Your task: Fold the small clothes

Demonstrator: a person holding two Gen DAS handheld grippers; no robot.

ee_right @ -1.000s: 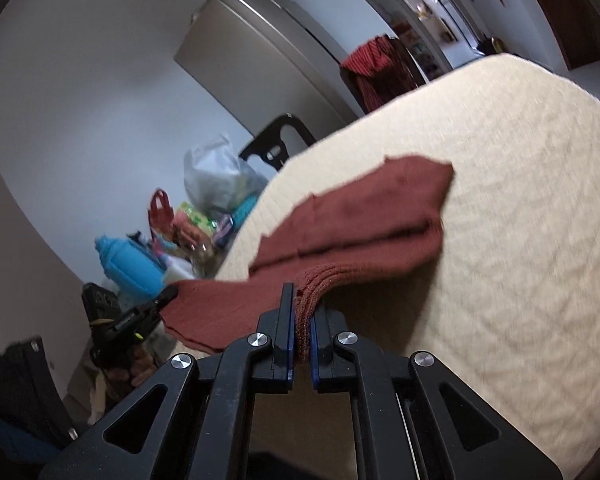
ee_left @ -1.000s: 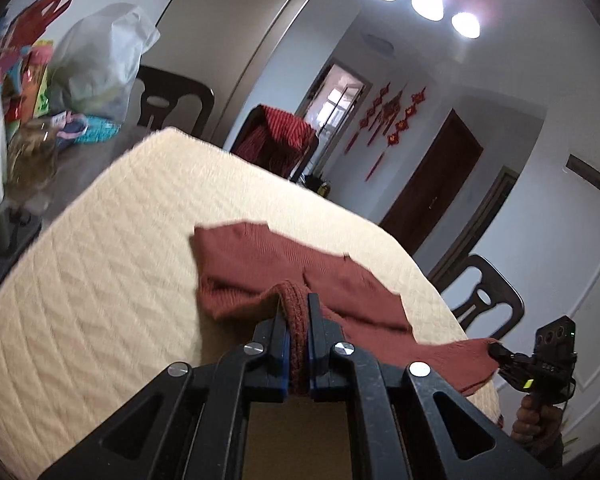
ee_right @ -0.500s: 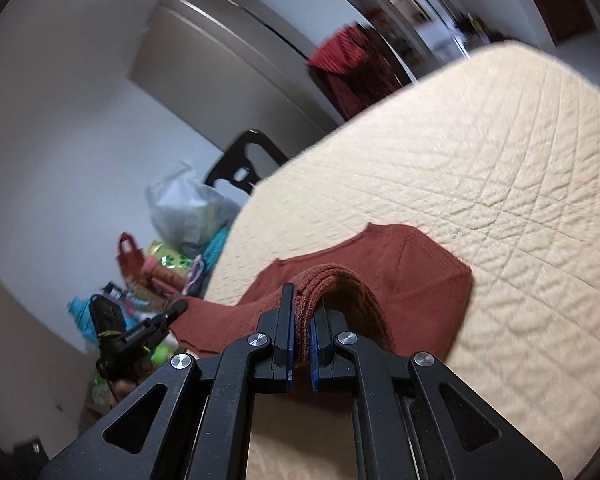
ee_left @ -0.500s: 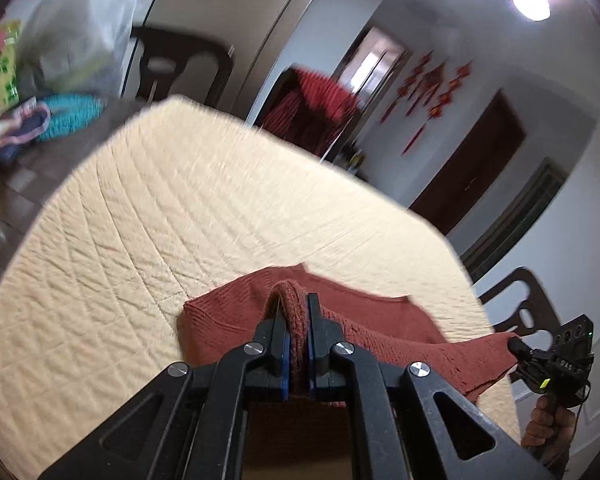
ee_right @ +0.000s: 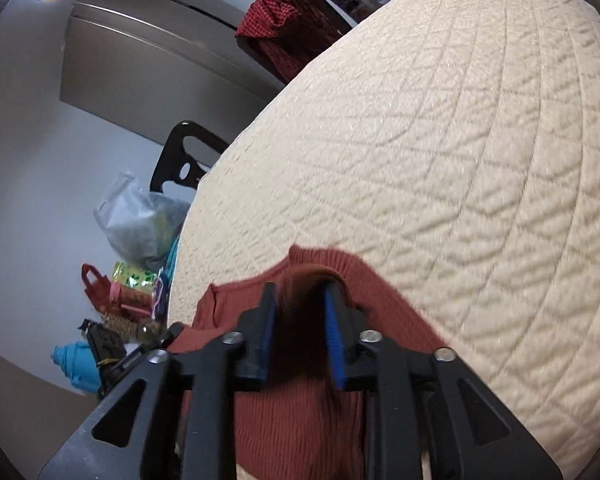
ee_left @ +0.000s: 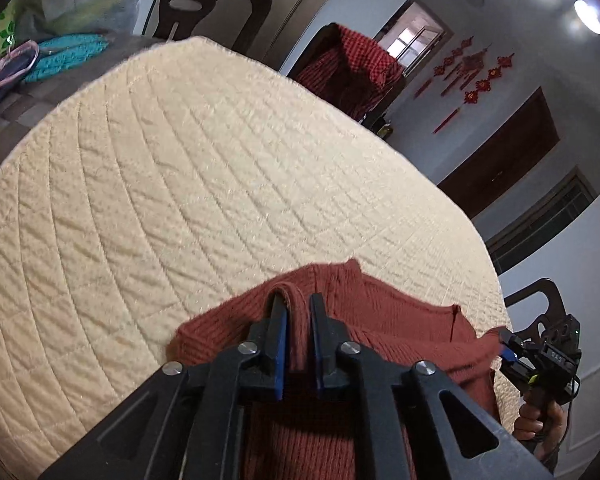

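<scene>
A rust-red ribbed knit garment (ee_left: 400, 332) lies folded at the near edge of a cream quilted table cover (ee_left: 180, 168). My left gripper (ee_left: 298, 308) has its jaws slightly parted, with a fold of the garment still lying between them. In the right wrist view the same garment (ee_right: 300, 408) lies under my right gripper (ee_right: 300, 292), whose jaws stand clearly apart around a loose, blurred fold. The right gripper also shows in the left wrist view (ee_left: 540, 356), at the garment's right end.
The quilted cover (ee_right: 460, 140) stretches far ahead. A dark chair with a red checked cloth (ee_left: 352, 64) stands beyond it. Bags and a teal item (ee_left: 64, 56) sit at the left. Another chair (ee_right: 184, 160), a plastic bag (ee_right: 140, 224) and a blue bottle (ee_right: 76, 364) stand off the left side.
Both grippers carried the garment's edge toward the near side, folding it over itself and lowering it. Their jaws have parted, the right more widely than the left.
</scene>
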